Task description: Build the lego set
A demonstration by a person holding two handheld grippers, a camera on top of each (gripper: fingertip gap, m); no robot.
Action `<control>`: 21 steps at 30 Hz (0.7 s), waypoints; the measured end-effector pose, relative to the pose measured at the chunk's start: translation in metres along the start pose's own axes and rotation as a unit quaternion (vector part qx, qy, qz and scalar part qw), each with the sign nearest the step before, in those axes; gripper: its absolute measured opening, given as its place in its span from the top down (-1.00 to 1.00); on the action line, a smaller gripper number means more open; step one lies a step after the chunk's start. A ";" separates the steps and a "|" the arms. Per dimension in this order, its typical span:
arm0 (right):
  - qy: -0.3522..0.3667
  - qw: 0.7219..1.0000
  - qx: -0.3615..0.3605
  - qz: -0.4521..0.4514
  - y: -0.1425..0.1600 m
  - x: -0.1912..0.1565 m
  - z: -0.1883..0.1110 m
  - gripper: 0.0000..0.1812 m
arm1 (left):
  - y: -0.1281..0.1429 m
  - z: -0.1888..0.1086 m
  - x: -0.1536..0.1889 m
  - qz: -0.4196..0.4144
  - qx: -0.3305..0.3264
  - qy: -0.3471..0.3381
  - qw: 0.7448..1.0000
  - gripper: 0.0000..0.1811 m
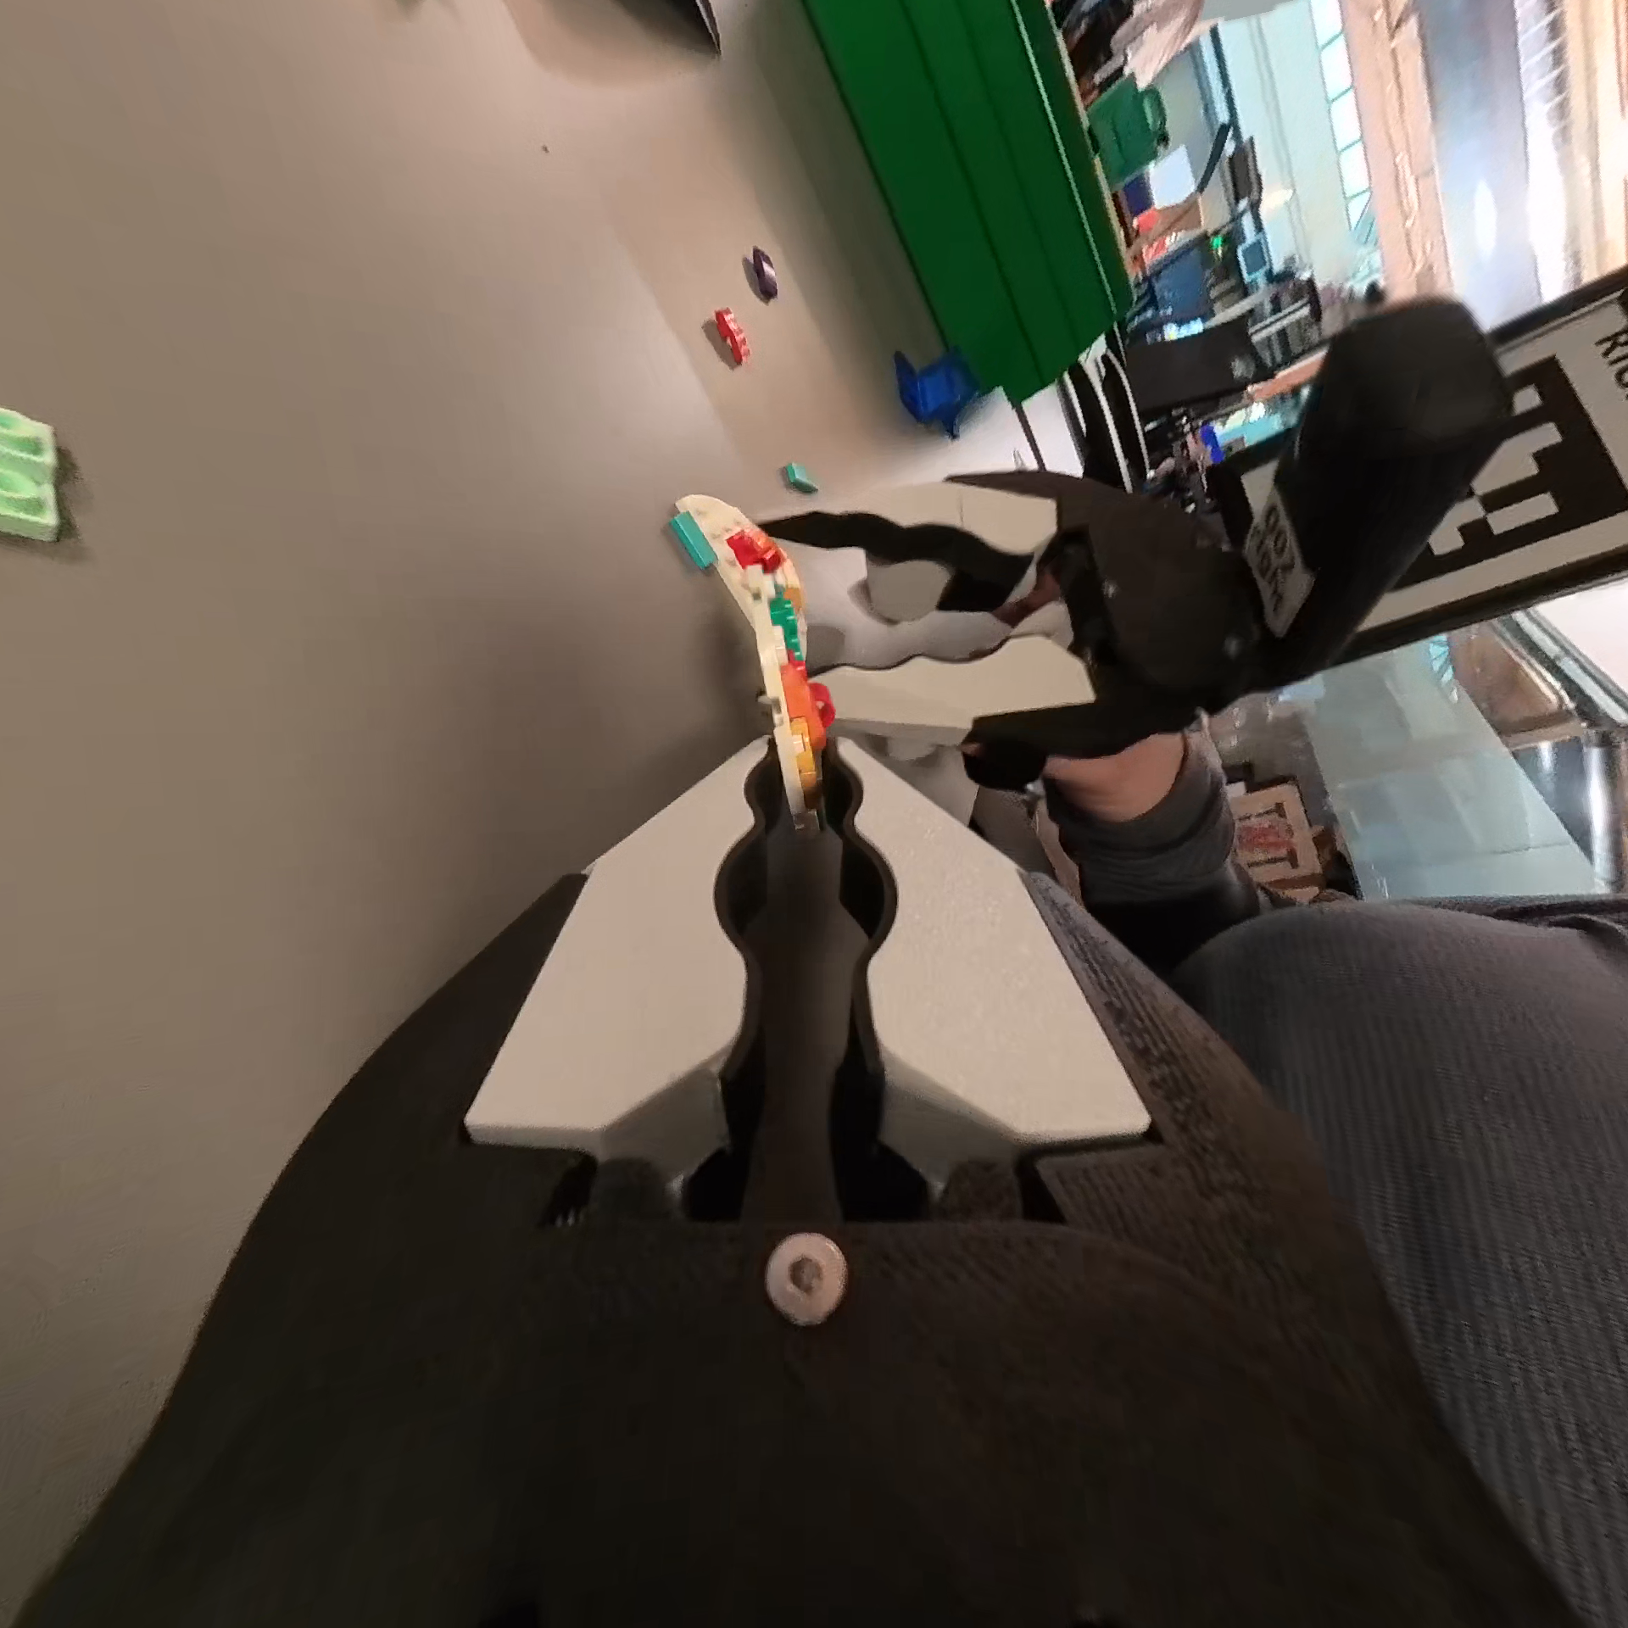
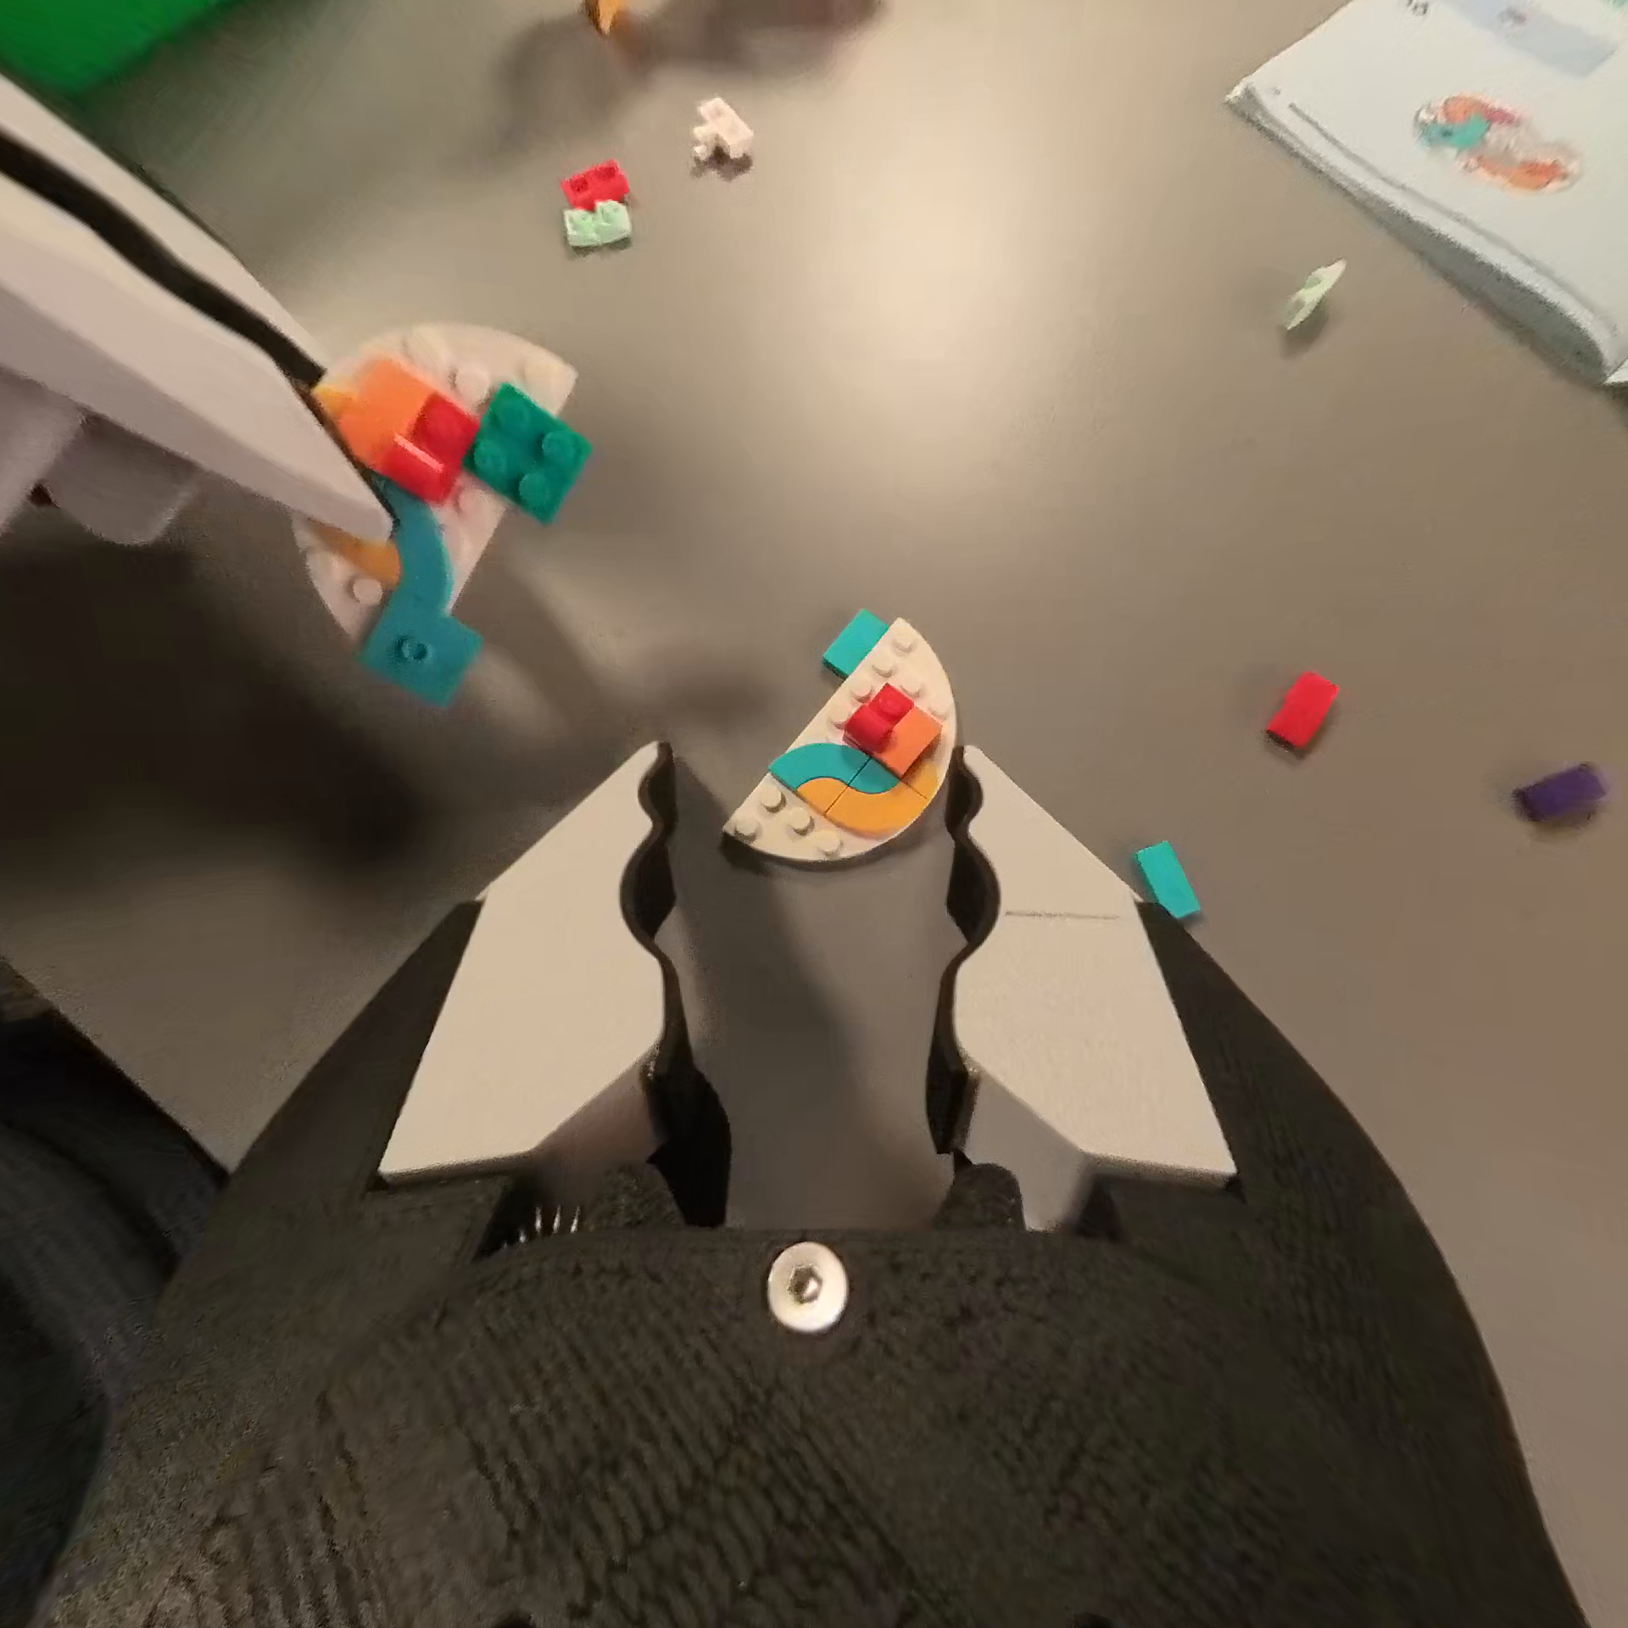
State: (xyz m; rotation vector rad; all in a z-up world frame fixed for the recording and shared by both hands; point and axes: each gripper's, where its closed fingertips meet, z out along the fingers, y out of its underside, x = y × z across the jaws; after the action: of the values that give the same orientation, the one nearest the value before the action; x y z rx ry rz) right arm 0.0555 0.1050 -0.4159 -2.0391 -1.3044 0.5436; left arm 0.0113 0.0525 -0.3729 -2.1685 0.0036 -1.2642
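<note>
We hold two half-built lego pieces over a grey counter (image 2: 1013, 370). Our left tongs (image 1: 803, 793) are clamped on the edge of a white half-round plate (image 2: 493, 370), lifted clear of the counter and carrying orange, red, dark green and teal bricks; in the left wrist view we see this plate edge-on, pinched between the tips.

Our right tongs (image 2: 810, 766) stand wide apart and hold nothing. Their tips flank a second white half-round plate (image 2: 925, 669), which lies flat on the counter with a red brick, an orange brick and curved teal and yellow tiles on it; the right tip is just beside its curved edge, and we cannot tell whether it touches.

Loose parts lie scattered around: a teal tile (image 2: 1167, 879) beside the right finger, a red tile (image 2: 1302, 709), a purple tile (image 2: 1557, 791), a red brick (image 2: 595, 185) touching a pale green one (image 2: 597, 225), and a small white piece (image 2: 722, 130). An open instruction booklet (image 2: 1445, 176) sits at the far right, and a green box (image 1: 960, 194) stands at the counter's far edge.
</note>
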 end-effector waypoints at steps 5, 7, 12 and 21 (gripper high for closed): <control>-0.006 1.000 0.000 -0.009 0.002 -0.011 -0.003 0.52 | -0.007 -0.004 0.002 -0.002 0.041 0.008 0.999 0.92; -0.007 1.000 0.005 -0.009 0.001 -0.010 -0.002 0.57 | -0.008 -0.002 0.003 -0.007 0.054 0.015 0.998 0.92; -0.011 0.998 0.016 -0.052 0.001 -0.007 -0.004 0.58 | -0.004 0.005 0.004 -0.010 0.060 0.018 0.998 0.92; 0.027 0.922 0.036 -0.385 0.000 -0.002 -0.020 0.58 | -0.001 0.009 0.003 -0.009 0.057 0.013 0.998 0.92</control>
State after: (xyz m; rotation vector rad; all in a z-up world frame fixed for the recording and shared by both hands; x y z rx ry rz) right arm 0.0680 0.0974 -0.4019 -1.3020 -1.8592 0.1584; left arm 0.0196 0.0573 -0.3733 -2.0593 -0.0772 -1.2708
